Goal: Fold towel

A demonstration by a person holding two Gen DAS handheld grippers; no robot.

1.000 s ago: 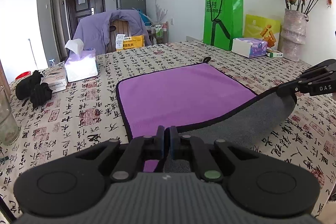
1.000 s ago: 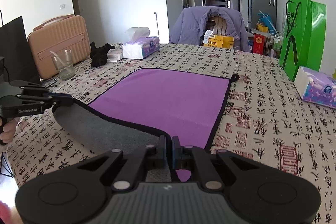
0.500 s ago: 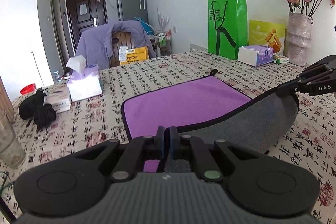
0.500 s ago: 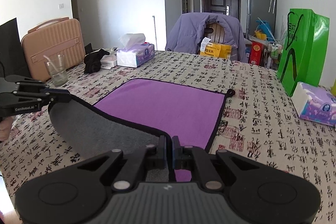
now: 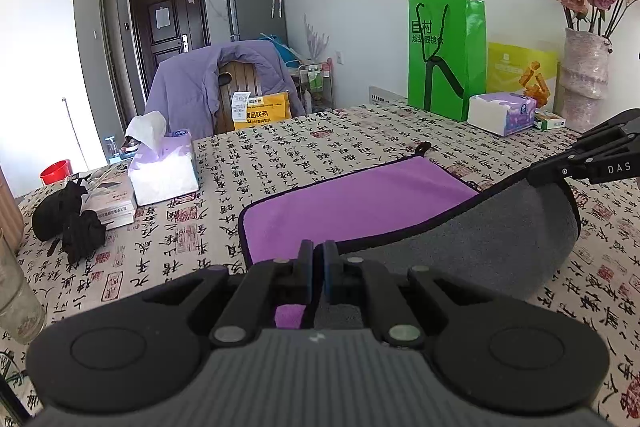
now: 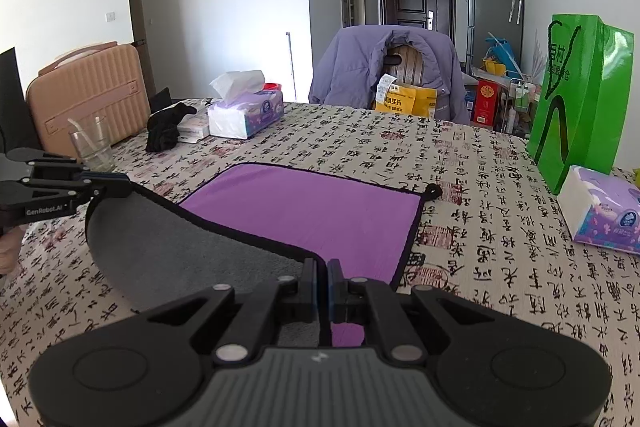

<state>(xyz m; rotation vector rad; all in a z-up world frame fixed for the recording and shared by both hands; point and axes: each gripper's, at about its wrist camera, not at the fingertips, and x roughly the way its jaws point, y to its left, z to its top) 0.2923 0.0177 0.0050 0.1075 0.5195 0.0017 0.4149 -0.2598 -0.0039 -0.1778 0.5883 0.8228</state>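
Note:
A purple towel [image 5: 360, 195] with a black hem and a grey underside lies on the patterned tablecloth; it also shows in the right wrist view [image 6: 320, 211]. Its near edge is lifted, so the grey underside [image 5: 480, 239] hangs in a sagging curve above the table. My left gripper [image 5: 318, 267] is shut on the near left corner of the towel. My right gripper [image 6: 323, 279] is shut on the near right corner. Each gripper shows in the other's view, the right one [image 5: 560, 169] and the left one [image 6: 108, 183], holding its corner up.
A tissue box [image 5: 164, 171], black gloves [image 5: 68, 215] and a glass [image 6: 90, 143] stand at the left. A green bag [image 5: 444, 55], another tissue box [image 5: 502, 113] and a vase of flowers [image 5: 584, 79] stand at the right. A chair with a purple jacket [image 6: 384, 67] is behind the table.
Both grippers have risen and moved forward with the near edge of the towel. The lifted grey underside shows more and the flat purple part looks shorter.

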